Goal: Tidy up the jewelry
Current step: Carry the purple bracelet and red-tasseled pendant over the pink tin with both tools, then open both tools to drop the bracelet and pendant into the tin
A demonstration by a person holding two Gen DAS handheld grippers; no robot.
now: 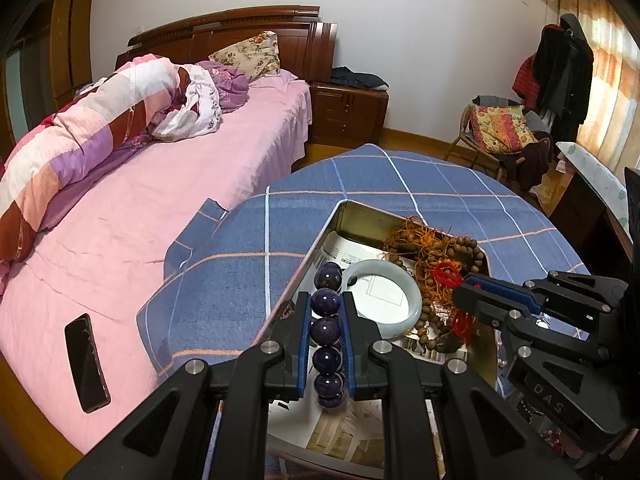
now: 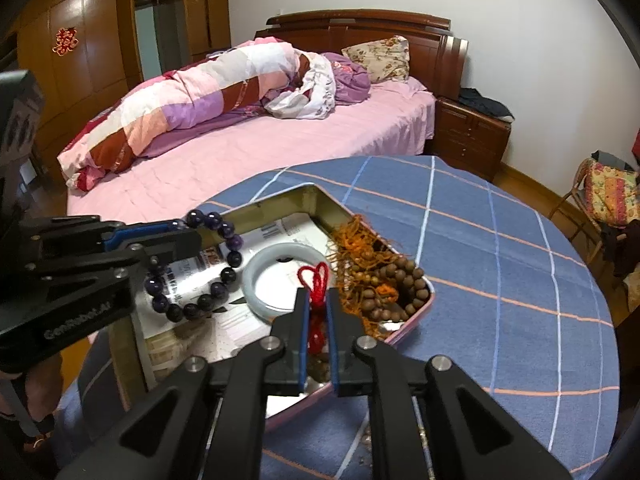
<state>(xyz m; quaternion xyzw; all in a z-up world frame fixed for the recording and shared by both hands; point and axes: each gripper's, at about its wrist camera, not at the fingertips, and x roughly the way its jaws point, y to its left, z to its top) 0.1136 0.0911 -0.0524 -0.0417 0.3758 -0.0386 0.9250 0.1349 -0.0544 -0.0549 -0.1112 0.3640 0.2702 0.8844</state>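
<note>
An open metal tin point(image 1: 360, 216) stands on the blue checked tablecloth point(image 2: 500, 260). In it lie a pale jade bangle point(image 1: 414, 300), brown wooden beads point(image 2: 404, 276) with orange tassels point(image 2: 352, 244), and printed paper. My left gripper point(image 1: 325, 300) is shut on a bracelet of dark purple beads point(image 1: 326, 330), which it holds over the tin's left side; the loop hangs from it in the right wrist view point(image 2: 218, 290). My right gripper point(image 2: 317, 294) holds a knotted red cord point(image 2: 316, 276) between its pads above the tin, next to the bangle. The cord's lower end dangles under the jaws.
A bed with a pink sheet point(image 1: 180, 184) and a rolled quilt lies left of the table, with a black phone point(image 1: 86, 362) on it. A wooden nightstand point(image 1: 348, 112) stands behind the table. A chair with cushions and clothes point(image 1: 500, 128) is at the right.
</note>
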